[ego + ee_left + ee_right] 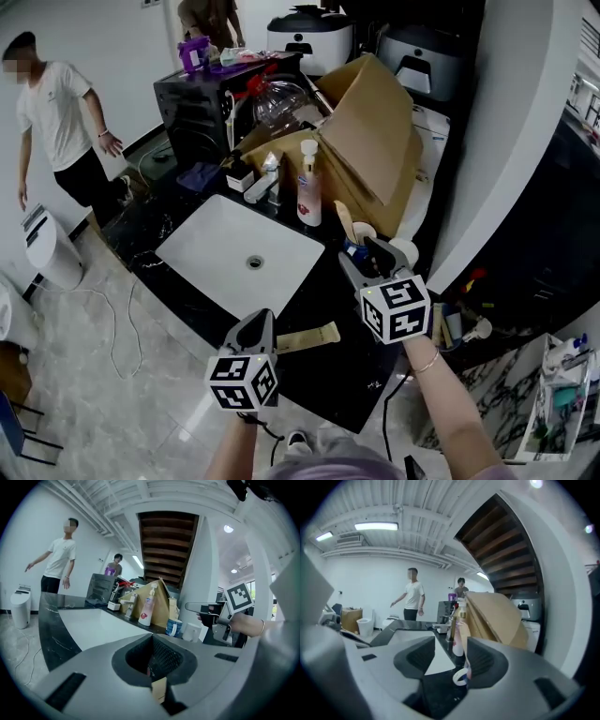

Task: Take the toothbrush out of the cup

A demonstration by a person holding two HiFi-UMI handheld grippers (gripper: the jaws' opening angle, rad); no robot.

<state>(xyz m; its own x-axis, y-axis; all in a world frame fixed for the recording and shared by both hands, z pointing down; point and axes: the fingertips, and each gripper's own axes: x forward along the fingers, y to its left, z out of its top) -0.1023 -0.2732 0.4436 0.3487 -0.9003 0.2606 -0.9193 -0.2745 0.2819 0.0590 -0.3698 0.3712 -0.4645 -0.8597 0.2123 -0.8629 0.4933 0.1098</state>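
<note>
**Right tongs open at the cup, brush not yet in them**

We work over a dark countertop (323, 380) with a white sink (211, 248) set into it. A folded cardboard box (375, 131) leans at the back, and a soap bottle (309, 187) stands in front of it. The blue-and-white cup (174, 627) sits right of the sink, just beside the cardboard.

Our right gripper (451, 654) is at the cup. Its jaws stand moderately apart with nothing gripped, and only the white cup handle (460, 677) shows low between them, close to the right-hand jaw. Our left gripper (153, 665) hangs near the counter's front edge, its jaws drawn together on what looks like a flat beige strip (307, 338).

We cannot pick out the toothbrush cleanly. A pale rounded piece (345, 218) rises just behind the cup rim, and we judge the brush to be in or at the cup.

To do this step well, we should:

- line the jaws up on the brush's shaft above the rim, not on the handle ring
- close firmly but only on the shaft
- lift straight up along the cup's axis, so the cup neither tips nor slides towards the sink

The left tongs could steady the cup if it drags.
</note>
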